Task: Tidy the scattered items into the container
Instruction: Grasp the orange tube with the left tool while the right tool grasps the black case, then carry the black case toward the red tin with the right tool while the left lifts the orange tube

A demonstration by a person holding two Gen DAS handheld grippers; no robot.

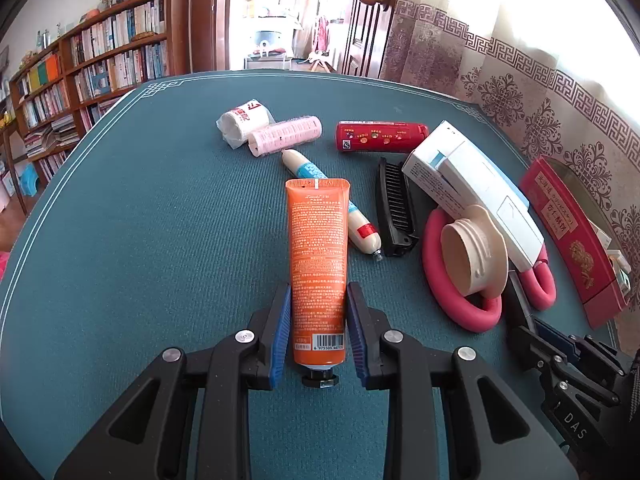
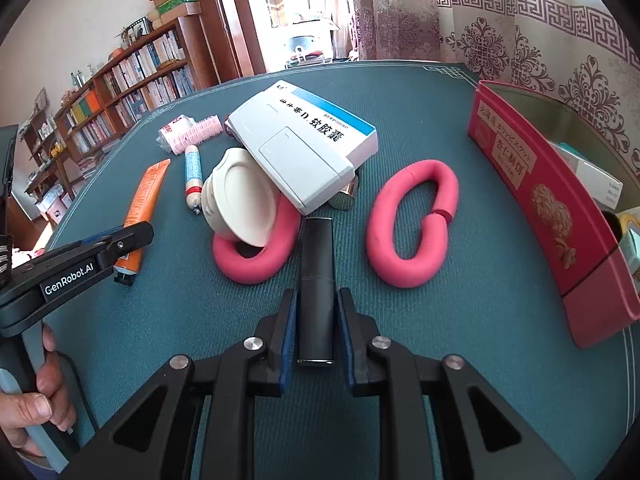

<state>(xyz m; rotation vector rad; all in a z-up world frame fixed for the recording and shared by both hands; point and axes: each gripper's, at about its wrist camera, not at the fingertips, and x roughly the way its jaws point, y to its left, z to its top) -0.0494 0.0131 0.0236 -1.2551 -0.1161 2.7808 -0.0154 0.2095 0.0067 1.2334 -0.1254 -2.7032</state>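
An orange tube point(image 1: 318, 264) lies on the green table mat between the blue pads of my left gripper point(image 1: 318, 304); the jaws sit at its sides with slim gaps. A black tube point(image 2: 317, 280) lies between the pads of my right gripper point(image 2: 317, 304), which close against it. The red box container point(image 2: 560, 200) stands open at the right with items inside. The orange tube point(image 2: 144, 204) and the left gripper point(image 2: 116, 246) also show in the right wrist view.
Scattered on the mat: a white and blue box point(image 1: 472, 180), a cream lid point(image 1: 474, 250), pink foam rings point(image 2: 412, 224), a black comb point(image 1: 394, 208), a red case point(image 1: 380, 136), a sausage point(image 1: 332, 196), a pink roller point(image 1: 286, 134), a white roll point(image 1: 244, 120). Bookshelves stand left.
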